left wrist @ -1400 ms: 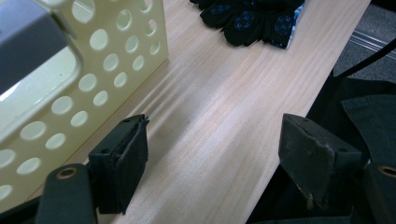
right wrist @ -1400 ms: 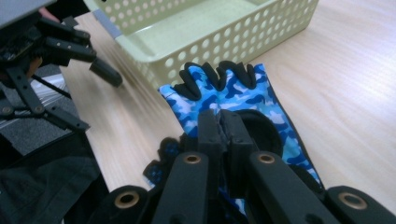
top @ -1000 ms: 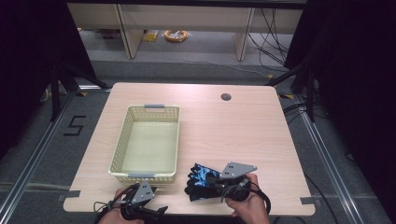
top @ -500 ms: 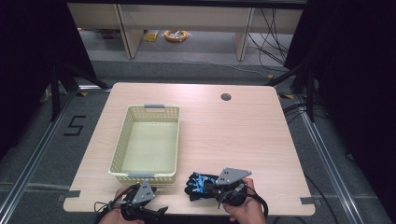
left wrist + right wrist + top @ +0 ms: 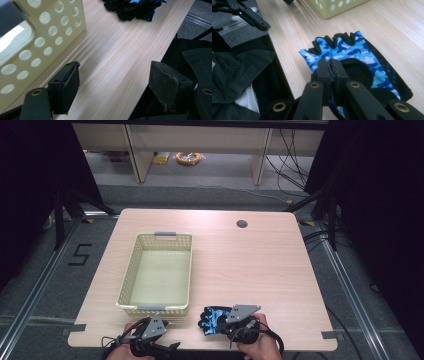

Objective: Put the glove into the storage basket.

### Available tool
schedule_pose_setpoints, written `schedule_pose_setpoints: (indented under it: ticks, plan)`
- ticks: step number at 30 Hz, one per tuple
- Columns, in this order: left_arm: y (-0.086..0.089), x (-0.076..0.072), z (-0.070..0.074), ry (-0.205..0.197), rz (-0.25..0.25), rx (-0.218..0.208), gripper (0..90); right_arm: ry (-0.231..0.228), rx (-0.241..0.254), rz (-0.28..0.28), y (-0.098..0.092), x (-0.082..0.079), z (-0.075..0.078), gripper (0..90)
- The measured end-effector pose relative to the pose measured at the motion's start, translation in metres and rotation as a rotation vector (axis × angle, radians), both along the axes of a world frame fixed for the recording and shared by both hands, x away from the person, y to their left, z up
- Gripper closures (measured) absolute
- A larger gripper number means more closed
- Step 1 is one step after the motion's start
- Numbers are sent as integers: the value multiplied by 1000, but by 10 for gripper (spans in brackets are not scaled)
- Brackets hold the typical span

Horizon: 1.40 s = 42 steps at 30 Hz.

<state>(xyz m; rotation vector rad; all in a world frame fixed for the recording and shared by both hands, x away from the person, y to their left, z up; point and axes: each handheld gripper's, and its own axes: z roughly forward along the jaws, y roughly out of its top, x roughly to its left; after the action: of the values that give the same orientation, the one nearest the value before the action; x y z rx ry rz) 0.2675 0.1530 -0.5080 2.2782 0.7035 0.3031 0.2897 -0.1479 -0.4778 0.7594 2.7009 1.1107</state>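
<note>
We see the right gripper (image 5: 329,66), apparently pinching the glove (image 5: 362,56), drawn nearer the table edge; the basket (image 5: 131,275) lies forward-left, the left gripper (image 5: 112,87) spread.

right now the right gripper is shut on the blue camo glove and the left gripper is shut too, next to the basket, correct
Not quite. The right gripper is shut on the blue camo glove, but the left gripper is open: the left gripper view shows its jaws standing wide apart over bare table, beside the basket.
</note>
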Motion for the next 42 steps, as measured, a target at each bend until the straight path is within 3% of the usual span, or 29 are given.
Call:
schedule_pose_setpoints:
  ticks: [2, 6, 7, 10, 12, 13, 14, 15, 16, 17, 18, 20, 25, 27, 28, 30, 32, 34, 37, 38, 42]
  plan:
    - [-1, -1, -1, 14, 19, -11, 244, 3, -1, 5, 1, 0, -2, 871]
    - [0, -1, 0, 2, 2, -3, 248, 22, -15, 9, 2, -1, -3, 827]
    - [-1, -1, -1, 17, 13, -12, 252, 16, -12, -5, 2, -1, -4, 773]
    - [-1, -2, -1, 18, 7, -8, 259, 11, 5, -9, -2, -2, -1, 747]
    - [-2, -1, -1, 8, -5, -3, 270, -11, 36, -63, -15, -4, 11, 707]
    - [-3, -1, -1, 17, 2, -11, 270, -11, 36, -63, -15, -4, 11, 707]
    - [-4, -2, -1, 14, 0, -13, 286, -32, 48, -135, -28, -4, 17, 699]
    - [-5, -1, -1, 18, -7, -19, 291, -42, 50, -168, -35, -3, 18, 699]
    - [-7, 0, 1, 5, -20, -12, 300, -29, 48, -208, -41, -2, 19, 694]
    - [-7, 0, 1, 5, -20, -12, 309, -29, 48, -208, -41, -2, 19, 694]
    - [-12, 0, 1, 3, -17, -33, 312, -8, 55, -268, -51, 0, 16, 682]
    - [-18, 2, 2, -9, -33, -21, 322, 12, 59, -297, -57, 4, 10, 665]
    - [-32, 5, 6, -30, -63, -33, 368, 36, 43, -312, -56, 11, 4, 673]
    - [-37, 9, 9, -42, -71, -27, 381, 19, 22, -298, -56, 15, 4, 696]
    - [-40, 11, 11, -50, -79, -29, 393, 12, -27, -288, -56, 18, 4, 697]
    - [-45, 14, 13, -54, -84, -33, 404, 17, -31, -287, -56, 19, 2, 697]
    - [-51, 18, 15, -71, -111, -14, 425, 50, -44, -285, -56, 21, -3, 698]
    - [-58, 19, 14, -57, -112, -20, 440, 69, -72, -281, -58, 23, -6, 704]
    - [-68, 22, 13, -46, -141, -18, 465, 71, -72, -265, -59, 27, -11, 705]
    - [-74, 23, 11, -37, -149, -7, 465, 61, -74, -250, -60, 29, -11, 705]
    - [-82, 27, 7, -34, -171, 26, 474, 93, -76, -224, -57, 31, -11, 704]
